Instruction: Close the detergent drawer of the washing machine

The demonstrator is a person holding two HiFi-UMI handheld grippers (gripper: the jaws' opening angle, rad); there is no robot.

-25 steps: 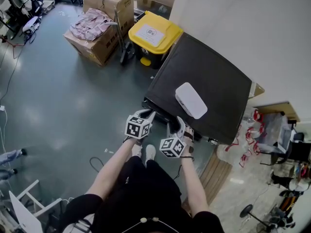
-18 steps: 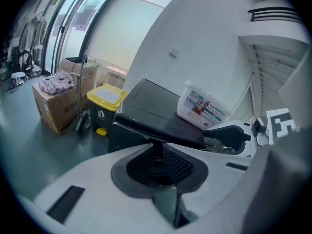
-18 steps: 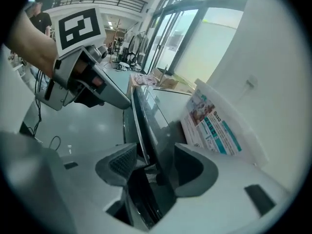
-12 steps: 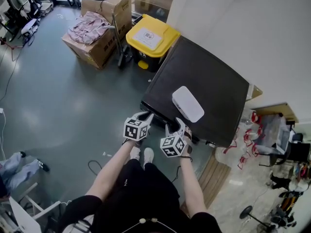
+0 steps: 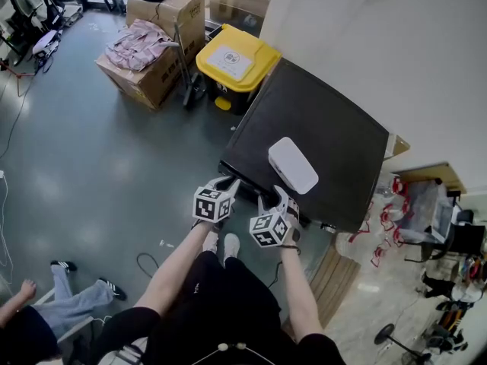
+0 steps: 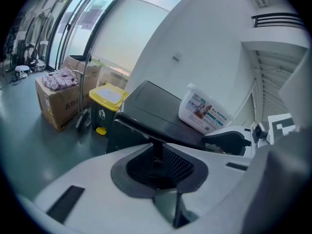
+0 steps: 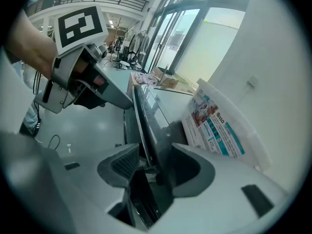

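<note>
The dark washing machine [image 5: 327, 128] stands against the white wall, with a white detergent bottle [image 5: 293, 165] lying on its top. The detergent drawer [image 5: 249, 185] juts out a little from the machine's front edge. My left gripper [image 5: 228, 182] is at the drawer's left end and my right gripper [image 5: 272, 198] at its right end. In the left gripper view the left gripper [image 6: 158, 167] is shut on the drawer's thin dark front [image 6: 156, 133]. In the right gripper view the right gripper [image 7: 151, 167] holds the drawer panel [image 7: 144, 126] edge-on between its pads, with the bottle [image 7: 219, 130] behind.
A yellow-lidded bin [image 5: 237, 55] stands left of the machine, beside cardboard boxes with pink clothing [image 5: 144, 48]. A person's legs [image 5: 68, 303] are at the lower left on the grey floor. Cluttered shelves and cables [image 5: 422, 204] lie to the right.
Both grippers have stayed at the drawer with the same grip. The person at the lower left has walked further into the head view.
</note>
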